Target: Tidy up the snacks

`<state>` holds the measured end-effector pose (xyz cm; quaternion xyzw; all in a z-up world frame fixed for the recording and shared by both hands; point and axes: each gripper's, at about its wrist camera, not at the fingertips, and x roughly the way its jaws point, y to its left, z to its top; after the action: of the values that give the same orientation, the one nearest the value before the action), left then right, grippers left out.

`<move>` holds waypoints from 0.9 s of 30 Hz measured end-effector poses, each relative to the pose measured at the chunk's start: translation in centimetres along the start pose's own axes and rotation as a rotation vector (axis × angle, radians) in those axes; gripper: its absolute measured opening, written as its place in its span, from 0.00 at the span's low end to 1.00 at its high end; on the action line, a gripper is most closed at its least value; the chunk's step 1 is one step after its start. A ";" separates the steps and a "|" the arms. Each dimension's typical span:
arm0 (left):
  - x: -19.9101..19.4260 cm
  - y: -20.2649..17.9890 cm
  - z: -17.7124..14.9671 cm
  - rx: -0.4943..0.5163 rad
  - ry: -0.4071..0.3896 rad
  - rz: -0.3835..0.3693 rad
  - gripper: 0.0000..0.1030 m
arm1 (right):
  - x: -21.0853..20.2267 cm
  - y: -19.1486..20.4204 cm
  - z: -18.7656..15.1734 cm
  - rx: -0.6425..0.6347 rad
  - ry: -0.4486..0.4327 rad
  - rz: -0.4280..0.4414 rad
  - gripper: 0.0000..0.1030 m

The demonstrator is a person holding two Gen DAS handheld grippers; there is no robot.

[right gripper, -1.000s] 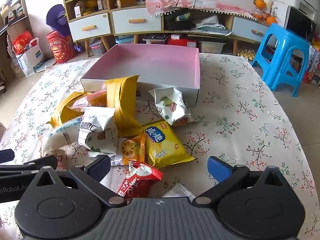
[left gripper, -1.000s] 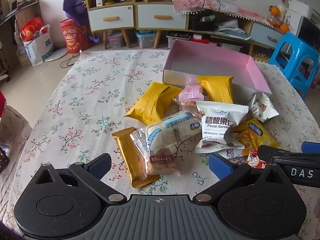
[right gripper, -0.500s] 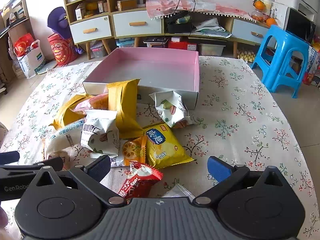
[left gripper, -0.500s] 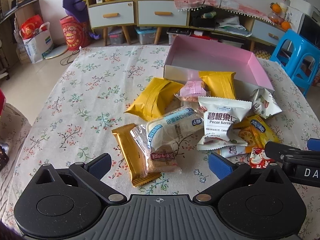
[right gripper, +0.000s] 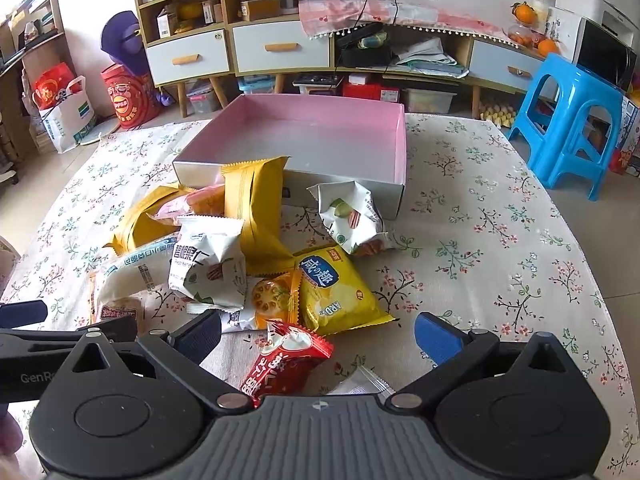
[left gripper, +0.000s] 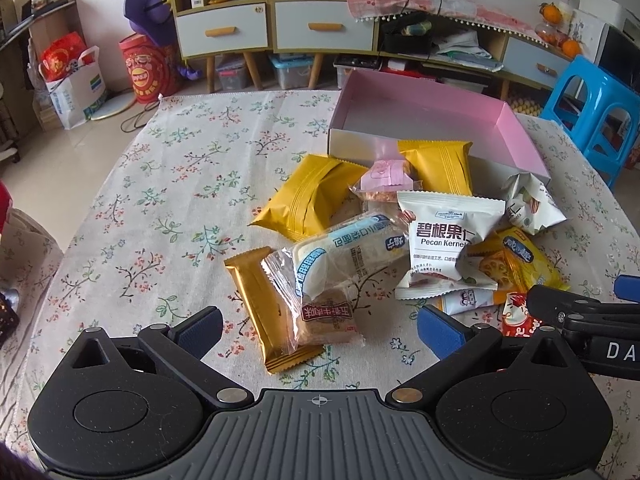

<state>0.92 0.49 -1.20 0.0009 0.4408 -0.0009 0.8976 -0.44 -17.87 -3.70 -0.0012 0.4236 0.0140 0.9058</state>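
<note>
Here, in the left wrist view, the left gripper stands wide open and empty; the gold bar packet lies just ahead between its fingers, long axis pointing away. In the right wrist view, the right gripper, equally spread and empty, frames the red packet; the empty pink box sits beyond.

Both views are bright and evenly lit by soft daylight, strongest at the upper left corner. Shadows under the snack packets are faint. Foil wrappers glint mildly. Fisheye distortion bends the edges; corners vignette black.
</note>
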 end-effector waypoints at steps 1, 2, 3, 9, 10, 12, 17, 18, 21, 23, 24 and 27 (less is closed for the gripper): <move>0.0 0.0 0.0 0.001 -0.003 0.002 1.00 | 0.0 0.0 0.0 0.000 0.001 0.001 0.92; 0.0 0.0 0.1 0.000 -0.002 0.004 1.00 | 0.0 0.0 0.0 0.001 0.001 0.002 0.92; 0.0 0.1 0.1 -0.002 0.000 0.003 1.00 | -0.1 0.0 0.1 0.001 -0.001 0.003 0.92; -0.2 -0.1 0.0 0.004 -0.006 -0.001 1.00 | -0.3 -0.2 -0.1 0.006 -0.009 -0.005 0.92; -0.2 -0.1 0.0 0.004 -0.007 -0.001 1.00 | -0.3 -0.3 -0.1 0.007 -0.009 -0.008 0.92; -0.3 -0.1 0.0 0.002 -0.009 0.001 1.00 | -0.3 -0.5 -0.2 0.012 -0.010 -0.013 0.92; -0.2 -0.1 0.0 0.003 -0.011 0.008 1.00 | -0.3 -0.6 -0.1 0.019 -0.011 -0.011 0.92; -0.2 -0.1 0.0 0.004 -0.010 0.009 1.00 | -0.4 -0.6 -0.1 0.015 -0.014 -0.009 0.92; -0.2 -0.1 -0.1 0.007 -0.010 0.010 1.00 | -0.7 -0.6 -0.2 0.010 -0.020 -0.007 0.92; -0.1 -0.2 -0.1 0.009 -0.011 0.011 1.00 | -0.7 -0.7 -0.2 0.012 -0.020 -0.008 0.92; -0.1 -0.2 0.0 0.010 -0.010 0.011 1.00 | -0.6 -0.7 -0.2 0.014 -0.020 -0.009 0.92; 0.0 -0.2 -0.1 0.012 -0.007 0.007 1.00 | -0.6 -0.9 -0.1 0.022 -0.020 -0.012 0.92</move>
<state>0.89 0.28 -1.29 0.0078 0.4376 -0.0002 0.8991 -0.88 -18.77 -3.27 0.0061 0.4145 0.0039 0.9100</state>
